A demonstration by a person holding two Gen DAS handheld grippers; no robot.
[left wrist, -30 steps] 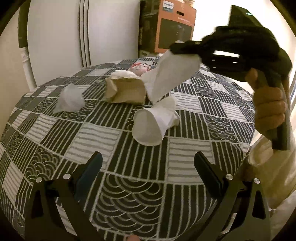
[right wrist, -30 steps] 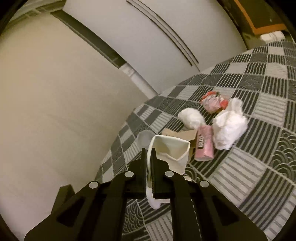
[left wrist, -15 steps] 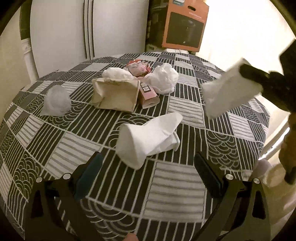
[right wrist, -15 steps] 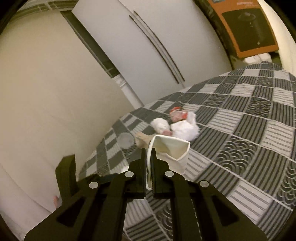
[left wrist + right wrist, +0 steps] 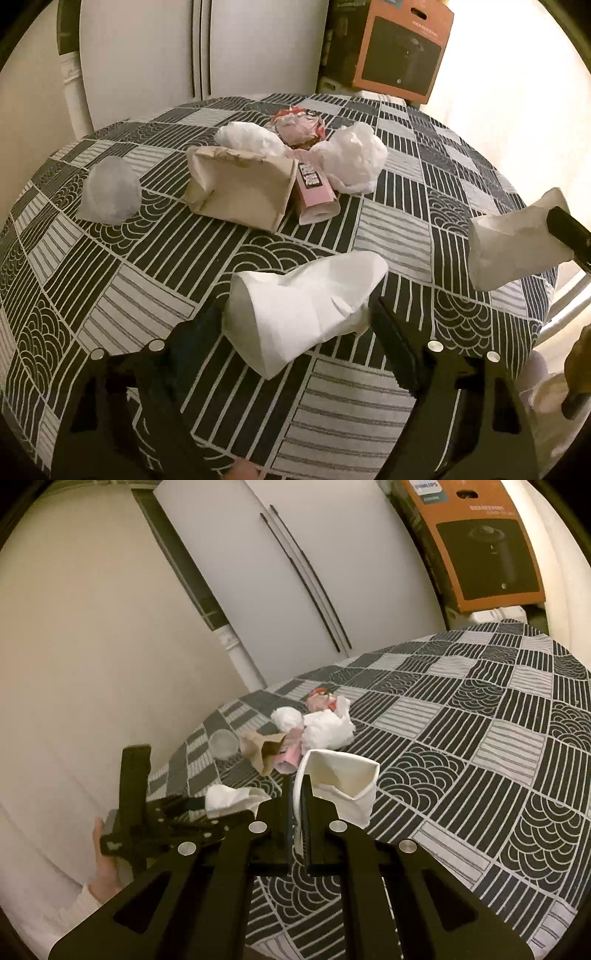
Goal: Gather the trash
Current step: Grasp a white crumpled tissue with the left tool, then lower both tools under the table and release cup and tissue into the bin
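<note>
Left gripper (image 5: 295, 325) slid up, jaws closing around crumpled paper cup (image 5: 299, 306); pinch mid-body. Right gripper (image 5: 301, 808) clenched on flattened cup (image 5: 340, 782).

The left gripper (image 5: 299, 317) straddles a crushed white paper cup (image 5: 303, 302) lying on the patterned tablecloth (image 5: 110, 280), its jaws closing around it without yet pressing. At three o'clock, another flattened paper cup (image 5: 517, 247) hangs pinched in the right gripper (image 5: 570, 236). Toward twelve o'clock lie a brown paper bag (image 5: 240, 188), a pink carton (image 5: 316, 188) and white crumpled tissues (image 5: 354, 158). A clear plastic cup (image 5: 110, 190) sits at ten o'clock.
</note>
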